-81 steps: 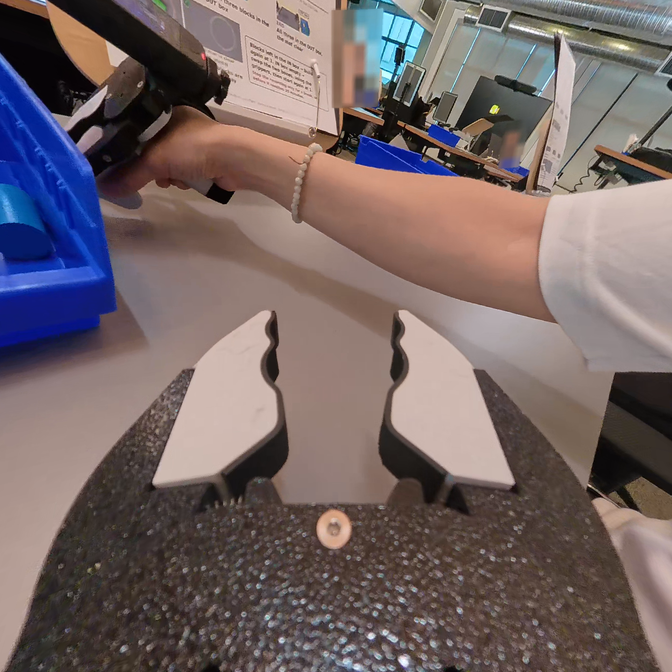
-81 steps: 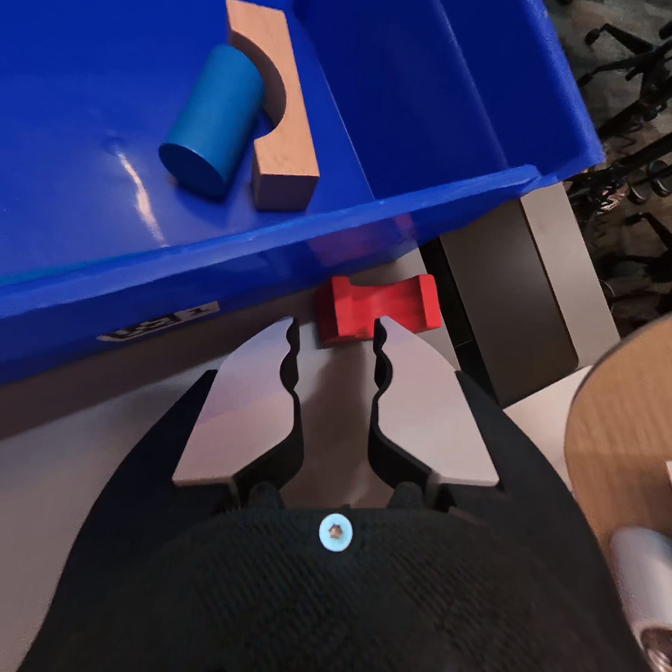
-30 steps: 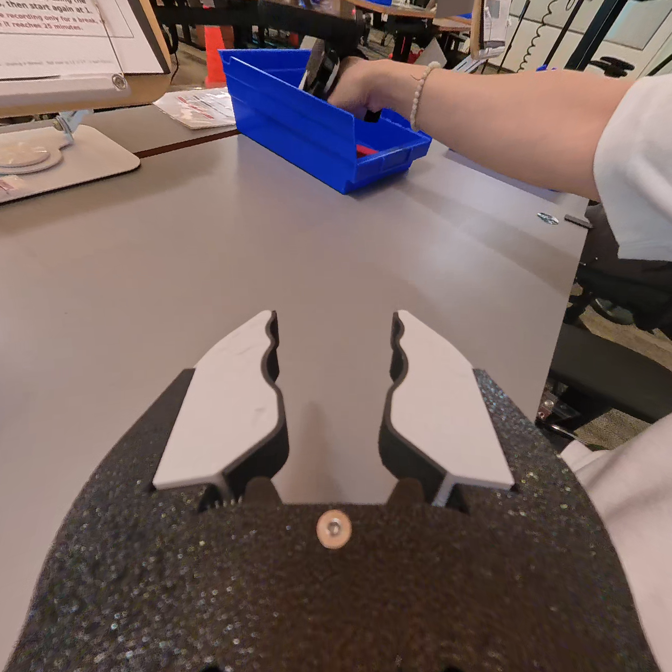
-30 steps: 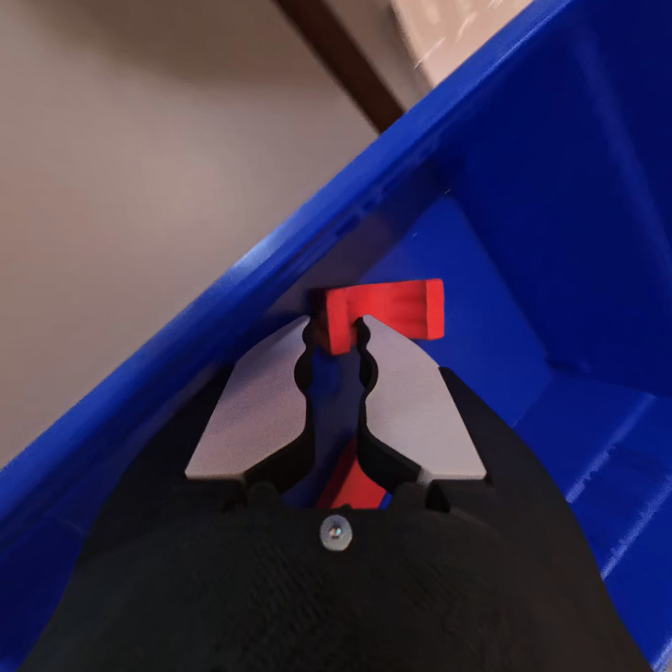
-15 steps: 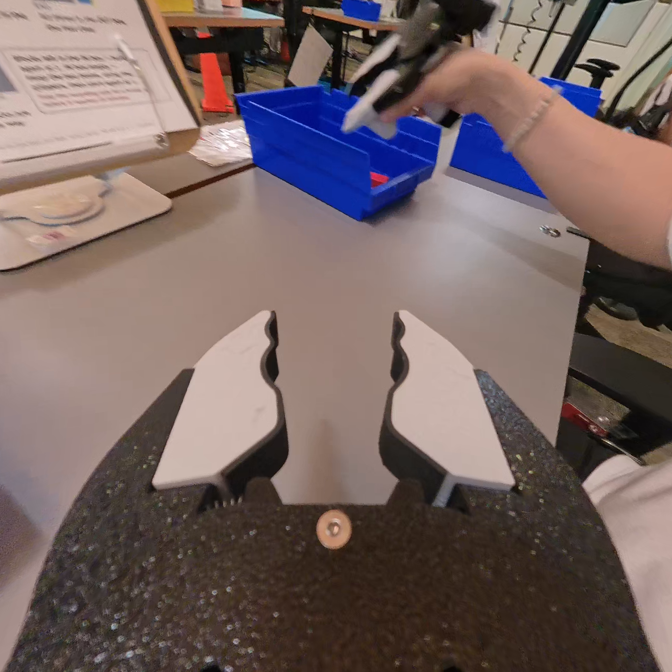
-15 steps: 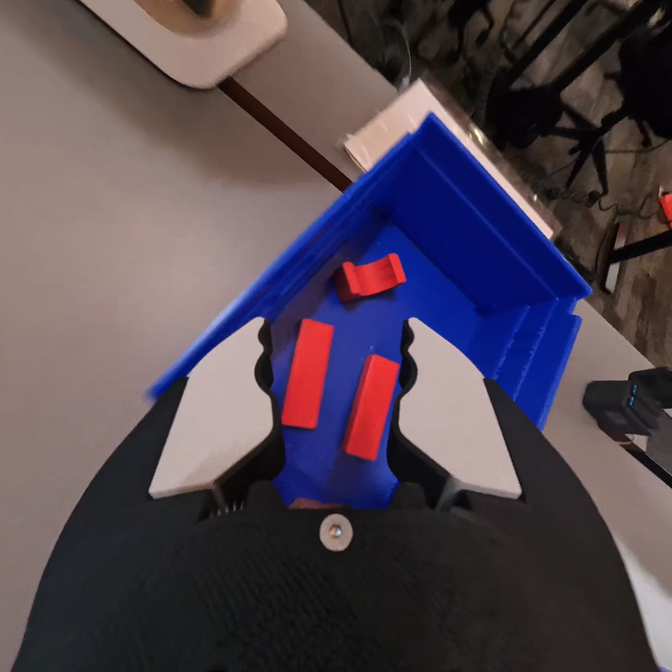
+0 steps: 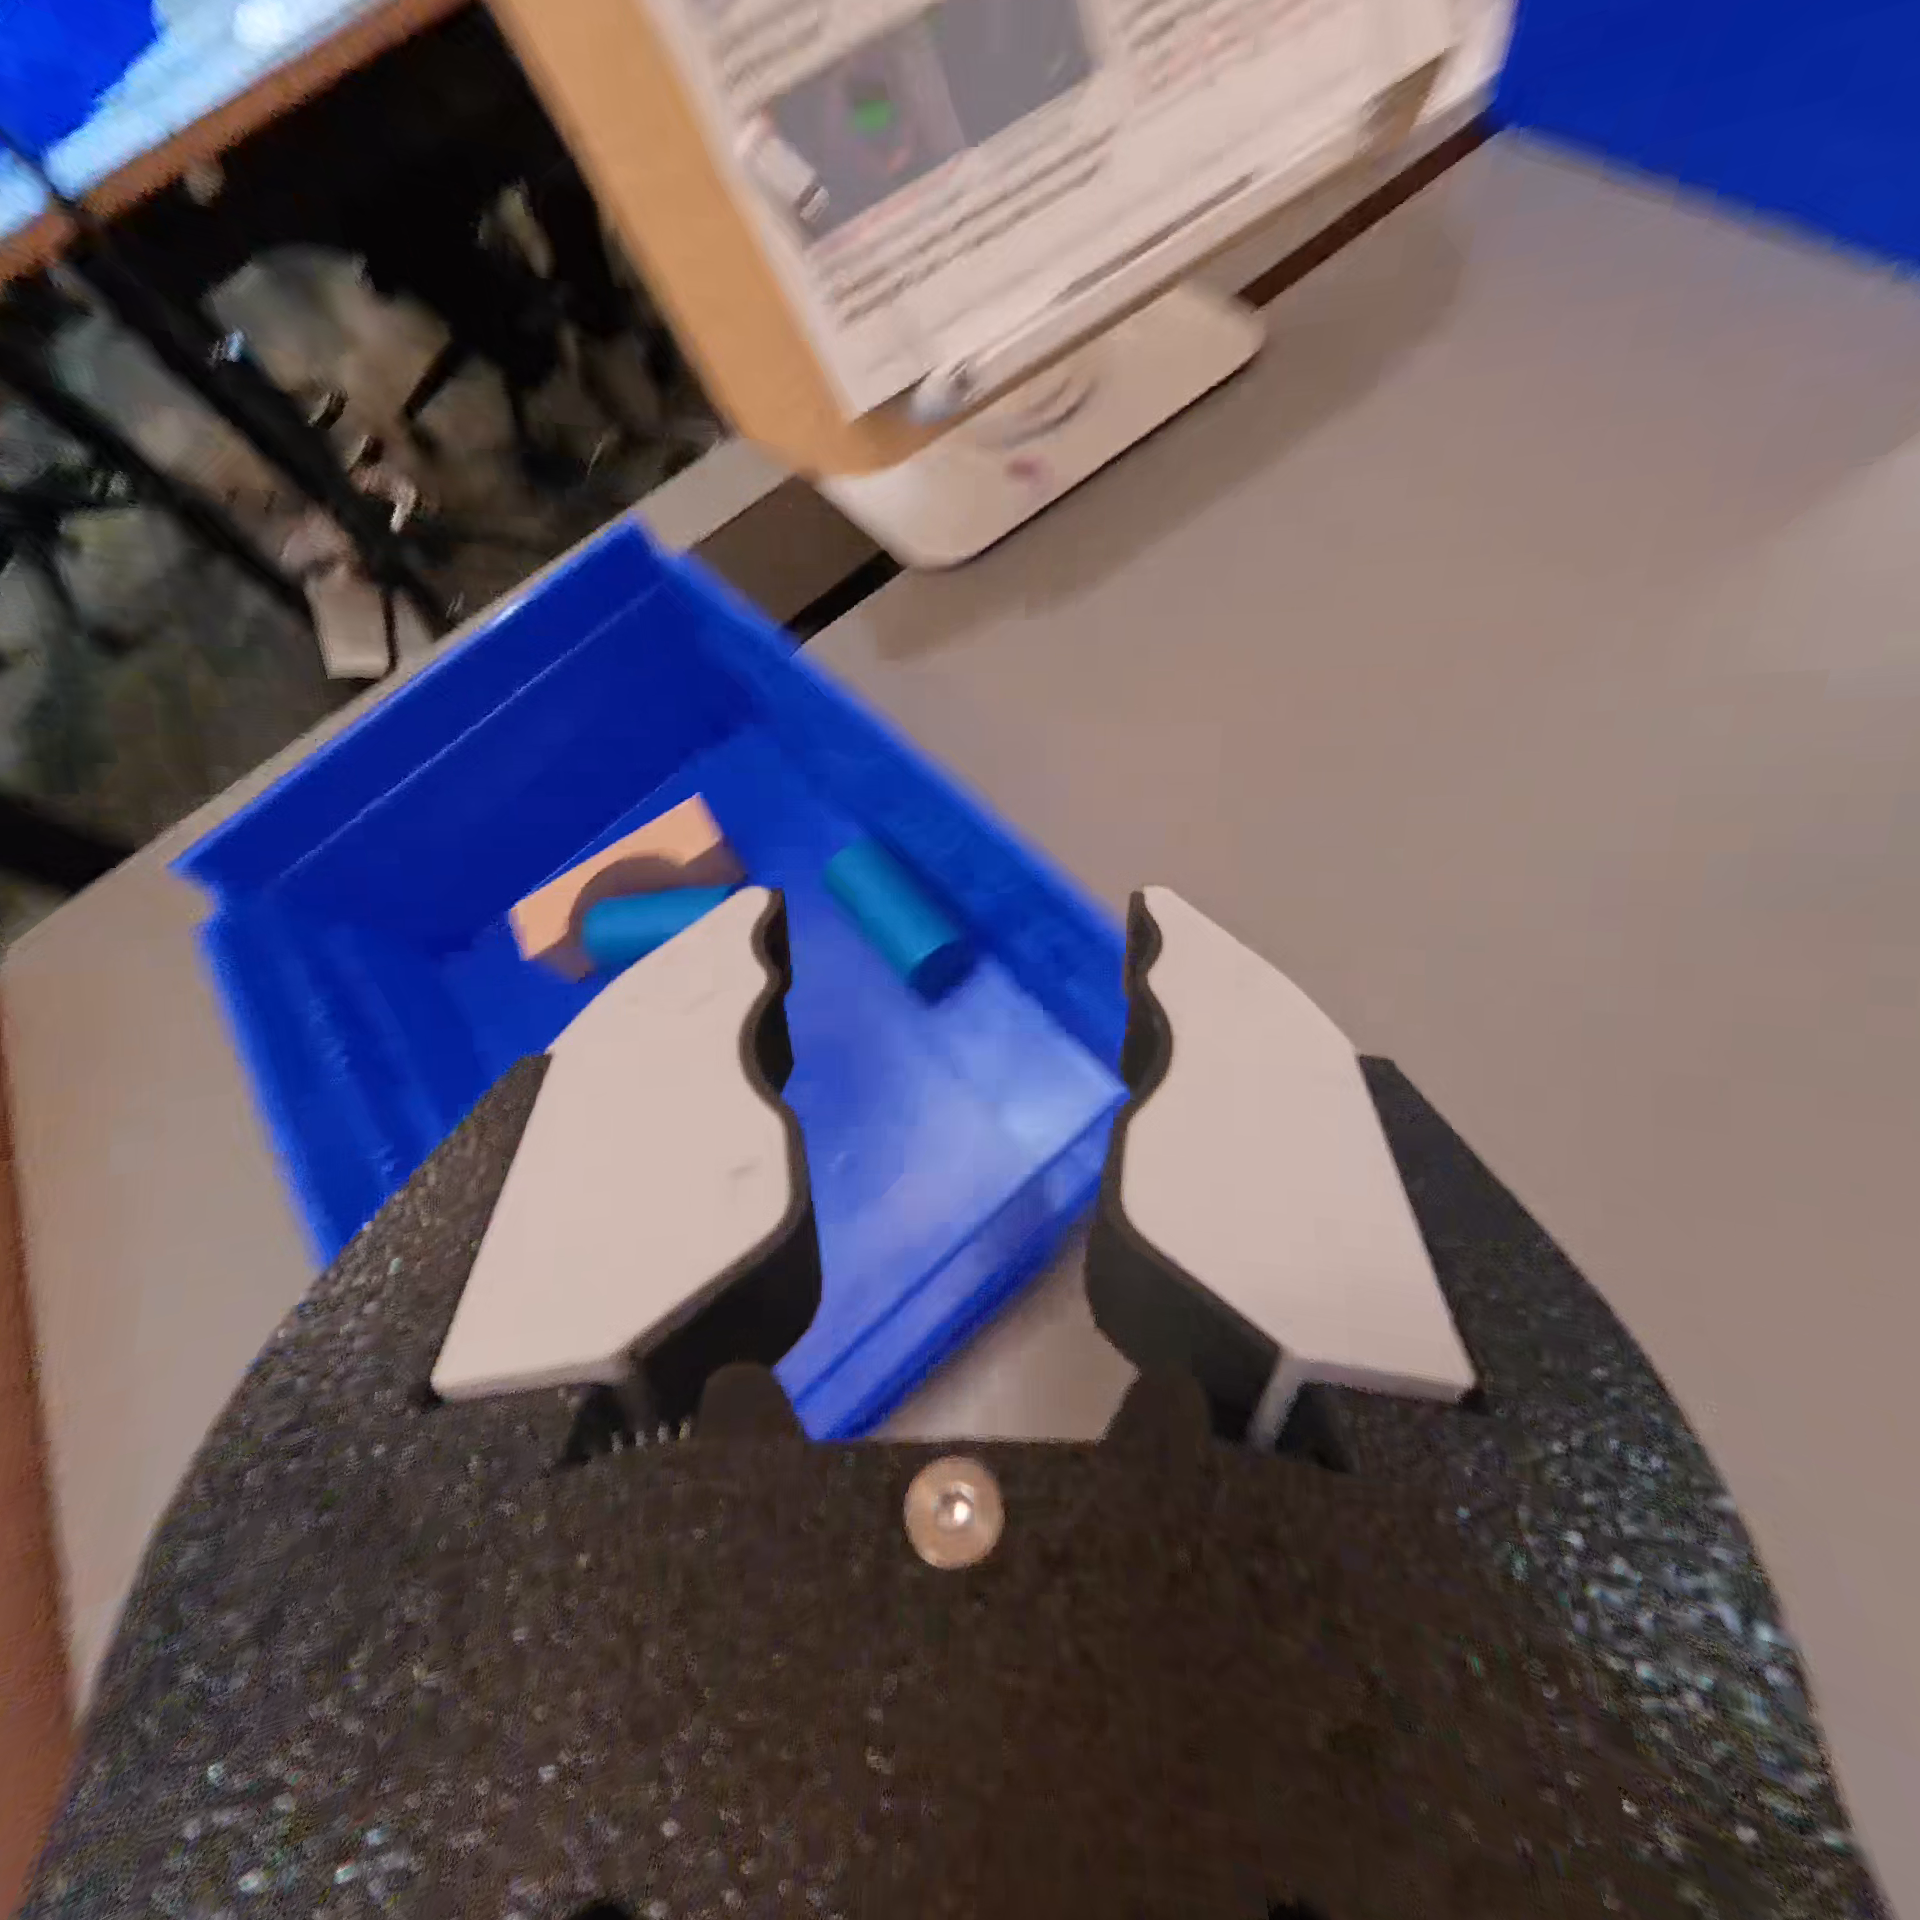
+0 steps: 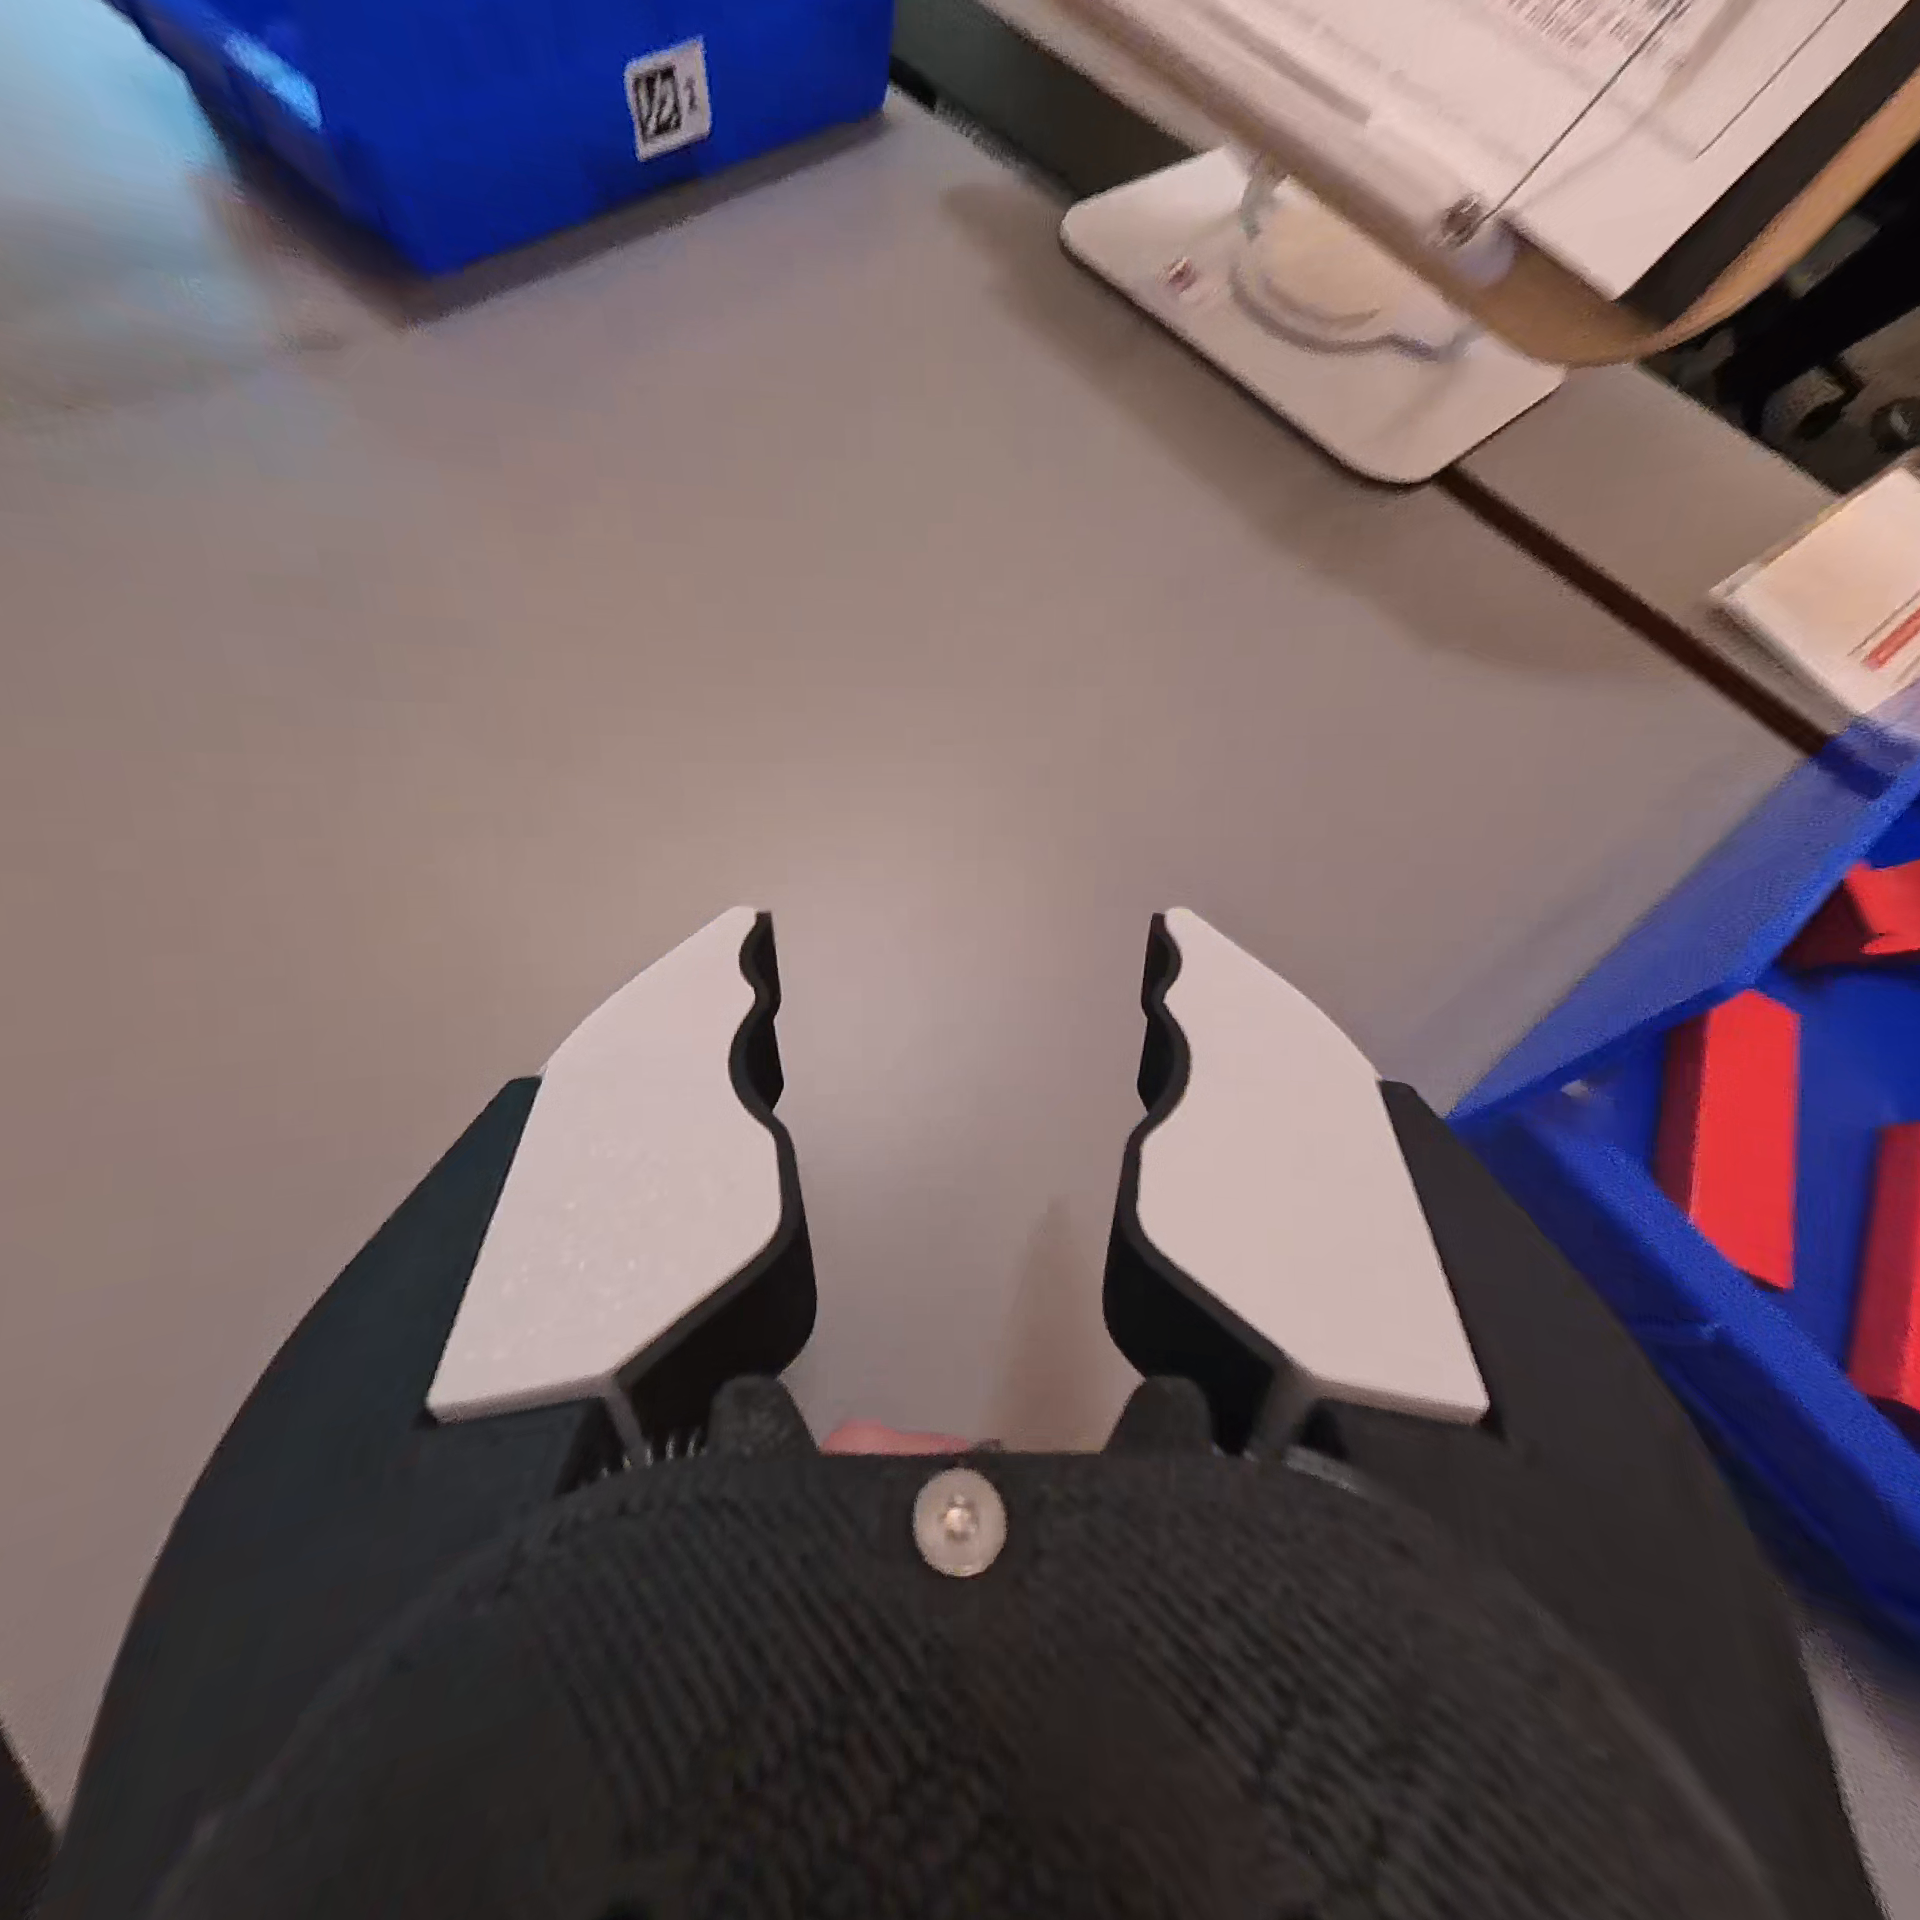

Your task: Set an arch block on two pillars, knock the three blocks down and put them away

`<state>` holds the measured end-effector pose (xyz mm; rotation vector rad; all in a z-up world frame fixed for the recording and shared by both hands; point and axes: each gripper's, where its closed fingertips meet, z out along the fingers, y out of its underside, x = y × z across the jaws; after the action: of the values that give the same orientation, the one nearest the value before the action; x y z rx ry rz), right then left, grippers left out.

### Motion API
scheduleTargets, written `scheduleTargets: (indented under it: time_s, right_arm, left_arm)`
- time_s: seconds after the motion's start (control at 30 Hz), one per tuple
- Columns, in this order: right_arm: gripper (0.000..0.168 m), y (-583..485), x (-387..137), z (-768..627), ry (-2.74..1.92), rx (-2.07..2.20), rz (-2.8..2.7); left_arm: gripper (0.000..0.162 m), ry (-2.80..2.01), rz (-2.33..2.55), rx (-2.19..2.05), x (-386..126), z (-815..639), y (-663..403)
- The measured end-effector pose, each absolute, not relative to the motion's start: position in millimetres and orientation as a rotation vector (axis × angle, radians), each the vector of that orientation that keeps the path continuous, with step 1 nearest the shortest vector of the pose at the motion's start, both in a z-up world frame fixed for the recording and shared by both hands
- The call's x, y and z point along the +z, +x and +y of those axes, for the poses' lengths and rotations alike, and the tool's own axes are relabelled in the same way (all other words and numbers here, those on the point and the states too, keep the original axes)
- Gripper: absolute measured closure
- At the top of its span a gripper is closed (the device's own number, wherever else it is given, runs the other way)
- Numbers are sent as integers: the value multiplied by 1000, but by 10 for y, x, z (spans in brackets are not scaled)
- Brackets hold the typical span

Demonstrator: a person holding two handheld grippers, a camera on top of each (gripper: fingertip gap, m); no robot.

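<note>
Under your left gripper (image 7: 954, 940) a blue plastic bin (image 7: 436, 821) sits on the grey table (image 7: 1507, 727), holding two blue cylinders (image 7: 894, 920) and an arched wooden block (image 7: 623, 883), while beside your right gripper (image 8: 958, 951), to its right, another blue bin (image 8: 1621, 1049) holds red blocks (image 8: 1730, 1143).

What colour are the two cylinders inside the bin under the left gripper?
Both cylinders are blue, slightly lighter than the blue bin. The left wrist view shows them best.
</note>
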<state>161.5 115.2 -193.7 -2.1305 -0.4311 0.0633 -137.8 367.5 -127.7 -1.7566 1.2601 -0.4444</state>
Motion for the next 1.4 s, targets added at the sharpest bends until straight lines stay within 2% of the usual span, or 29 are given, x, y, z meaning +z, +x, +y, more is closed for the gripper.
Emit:
scheduleTargets:
  time_s: [0.17,0.37,0.6,0.63,0.67,0.83,1.0,1.23,1.4]
  right_arm:
    - [100,1468,-2031,938,-2158,-1,-442]
    - [100,1420,-2066,718,-2170,-8,-376]
    - [100,1432,-2164,660,-2184,-13,-347]
    - [100,1417,-2172,671,-2179,-1,-346]
    - [100,1393,-2176,693,-2170,13,-347]
    - [100,1275,-2191,867,-2153,-2,-399]
    - [100,997,-1918,1182,-2005,77,-443]
    - [99,470,-1000,1728,-1632,401,-516]
    - [99,252,-722,2001,-1639,469,-762]
  left_arm:
    - [102,-1975,1257,-476,-1641,4271,-1344]
    - [97,-2512,1239,-401,-2525,4373,-1305]
    - [112,-2727,893,-537,-2783,4462,-1165]
    - [117,-2742,879,-541,-2822,4459,-1155]
    - [130,-2728,894,-547,-2841,4458,-1132]
    - [130,-2569,1099,-380,-2845,4467,-1222]
    - [130,-2334,1109,-414,-2458,4419,-1392]
    - [131,-1641,1156,-910,-1119,3489,-1051]
    - [131,-1248,1349,-1199,-861,2452,-497]
